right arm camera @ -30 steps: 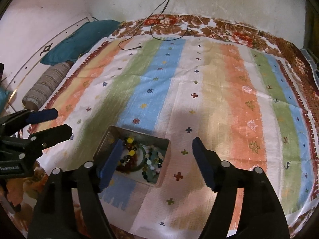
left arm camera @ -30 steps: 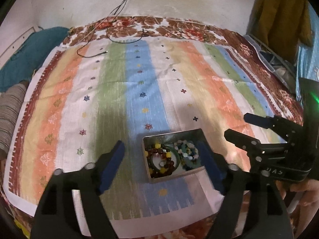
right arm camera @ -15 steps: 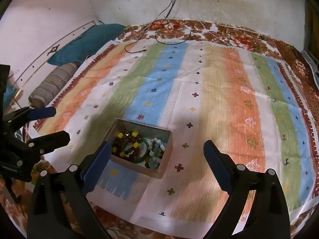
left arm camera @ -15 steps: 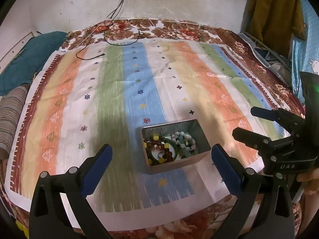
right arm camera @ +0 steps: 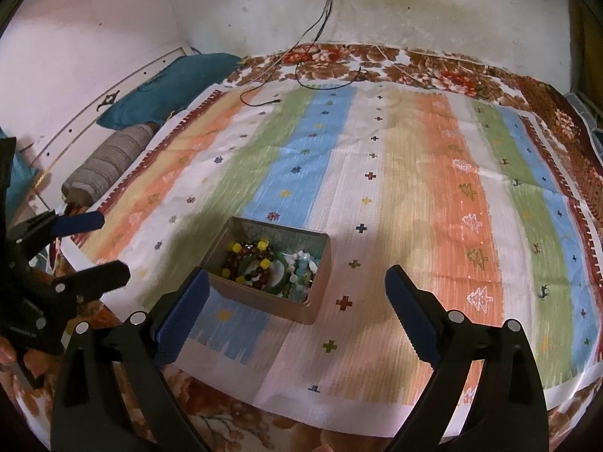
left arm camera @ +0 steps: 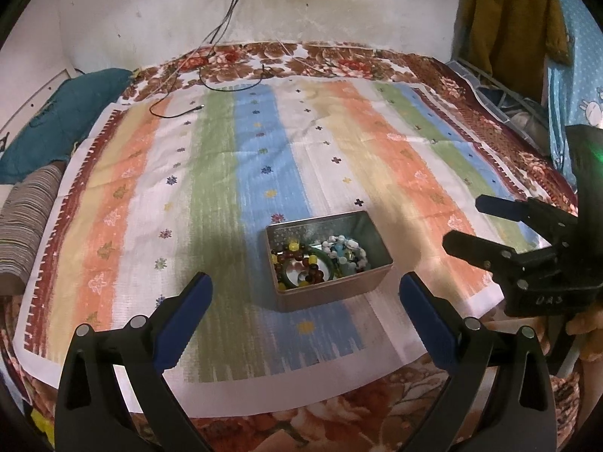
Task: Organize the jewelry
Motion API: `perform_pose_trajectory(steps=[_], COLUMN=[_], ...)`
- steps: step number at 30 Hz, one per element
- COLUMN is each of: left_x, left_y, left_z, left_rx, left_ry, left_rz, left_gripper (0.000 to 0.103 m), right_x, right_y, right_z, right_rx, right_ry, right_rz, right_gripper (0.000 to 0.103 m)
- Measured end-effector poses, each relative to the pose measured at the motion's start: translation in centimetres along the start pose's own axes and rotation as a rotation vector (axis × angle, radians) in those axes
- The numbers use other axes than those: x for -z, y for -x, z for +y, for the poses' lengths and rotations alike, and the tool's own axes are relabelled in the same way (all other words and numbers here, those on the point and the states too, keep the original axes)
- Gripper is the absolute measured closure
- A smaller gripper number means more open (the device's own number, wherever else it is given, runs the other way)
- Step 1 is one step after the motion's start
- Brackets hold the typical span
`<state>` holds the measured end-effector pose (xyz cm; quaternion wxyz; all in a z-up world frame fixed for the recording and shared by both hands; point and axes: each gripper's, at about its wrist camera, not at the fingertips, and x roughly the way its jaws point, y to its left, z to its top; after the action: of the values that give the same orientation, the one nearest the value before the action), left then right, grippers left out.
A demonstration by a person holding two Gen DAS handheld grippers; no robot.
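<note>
An open metal tin (left arm camera: 371, 280) (right arm camera: 322, 263) sits on the striped cloth near its front edge. Inside lie a brown and yellow bead bracelet (left arm camera: 297, 260) (right arm camera: 248, 254), a green bangle (left arm camera: 327, 263) (right arm camera: 280, 261) and pale blue and white beads (left arm camera: 345, 250) (right arm camera: 301, 267). My left gripper (left arm camera: 306, 293) is open and empty, held back above the cloth just short of the tin. My right gripper (right arm camera: 296, 286) is open and empty, held to the tin's right and behind it. Each gripper shows in the other's view, the right one (left arm camera: 471, 222) and the left one (right arm camera: 101, 243).
The striped cloth (left arm camera: 395, 158) covers a floral bedspread (left arm camera: 339, 56). A teal pillow (left arm camera: 49, 128) and a striped bolster (left arm camera: 22, 222) lie at the left. A black cable (left arm camera: 226, 86) runs from a wall socket onto the far cloth. Clothes hang at the right (left arm camera: 508, 19).
Both grippers have pulled back and upward from the tin, and their jaws have opened wider. The tin and its jewelry have not moved.
</note>
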<state>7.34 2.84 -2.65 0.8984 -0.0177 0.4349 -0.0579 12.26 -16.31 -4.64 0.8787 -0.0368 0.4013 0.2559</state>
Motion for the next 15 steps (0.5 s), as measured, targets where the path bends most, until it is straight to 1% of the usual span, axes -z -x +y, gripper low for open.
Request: perform_pose_trajectory(steps=[5, 10, 13, 15], left_x=[0.3, 0.6, 0.8, 0.8], left_y=[0.5, 0.8, 1.0, 1.2], left_z=[-0.6, -1.7, -1.9, -1.7], left_rx=[-0.023, -0.055, -0.058, -0.042], left_ry=[-0.019, -0.074, -0.082, -0.078], left_rz=[-0.019, -0.039, -0.048, -0.054], left_gripper=[0.006, 0.006, 0.006, 0.006], right_x=[0.5, 0.8, 0.8, 0.9], right_y=[0.7, 0.6, 0.7, 0.9], right_z=[0.0, -0.2, -0.2, -0.2], right_rx=[-0.004, -0.002, -0.002, -0.003], right_ry=[-0.001, -0.019, -0.018, -0.019], right_rz=[-0.02, -0.011, -0.016, -0.023], right_gripper=[0.008, 0.008, 0.008, 0.008])
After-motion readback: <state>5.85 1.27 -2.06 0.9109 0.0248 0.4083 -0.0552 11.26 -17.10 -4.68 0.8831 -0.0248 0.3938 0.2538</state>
